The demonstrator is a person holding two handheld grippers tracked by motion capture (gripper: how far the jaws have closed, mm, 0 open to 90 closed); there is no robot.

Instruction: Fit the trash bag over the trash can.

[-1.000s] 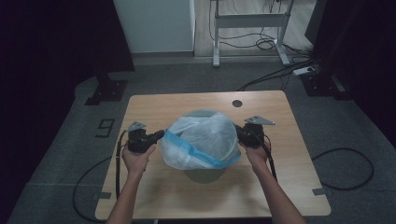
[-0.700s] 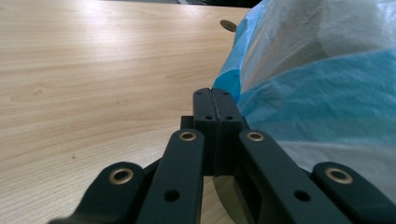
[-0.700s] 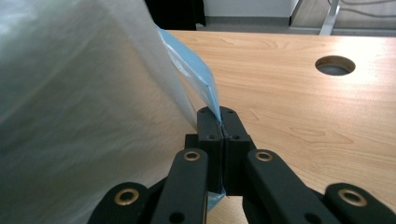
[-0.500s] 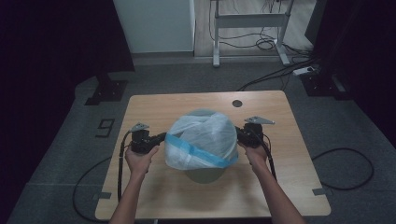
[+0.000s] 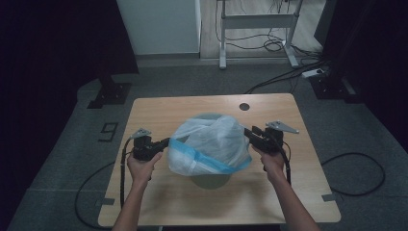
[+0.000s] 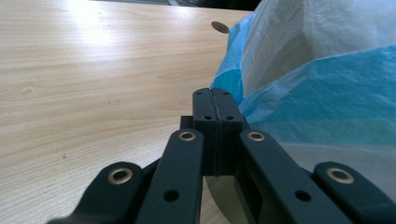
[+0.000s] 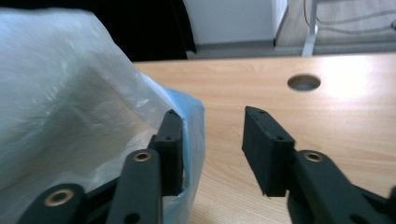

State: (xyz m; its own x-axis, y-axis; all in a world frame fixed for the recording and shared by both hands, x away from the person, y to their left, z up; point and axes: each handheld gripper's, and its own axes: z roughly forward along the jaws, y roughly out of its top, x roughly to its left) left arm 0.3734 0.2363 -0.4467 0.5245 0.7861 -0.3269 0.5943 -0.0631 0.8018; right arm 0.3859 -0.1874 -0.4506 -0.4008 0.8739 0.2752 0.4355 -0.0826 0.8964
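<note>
A translucent white plastic bag [image 5: 209, 144] with a blue rim [image 5: 211, 163] billows over the middle of the wooden table [image 5: 159, 115]. A grey round shape [image 5: 210, 180] shows beneath it; most of that is hidden. My left gripper [image 5: 166, 143] is at the bag's left side, jaws pressed together on the blue rim [image 6: 233, 88]. My right gripper [image 5: 248, 132] is at the bag's right side with its jaws apart. In the right gripper view the right gripper [image 7: 212, 116] stands open and the blue rim [image 7: 191, 121] lies against the inner face of its left jaw.
A round cable hole [image 5: 244, 106] sits near the table's far edge. Cables trail from both grippers over the table's sides to the floor. A metal desk frame [image 5: 257, 21] and loose cables lie on the floor beyond the table.
The bag has rippled and changed shape, blurring half a second ago and now puffed up higher. Both hands have stayed nearly in place.
</note>
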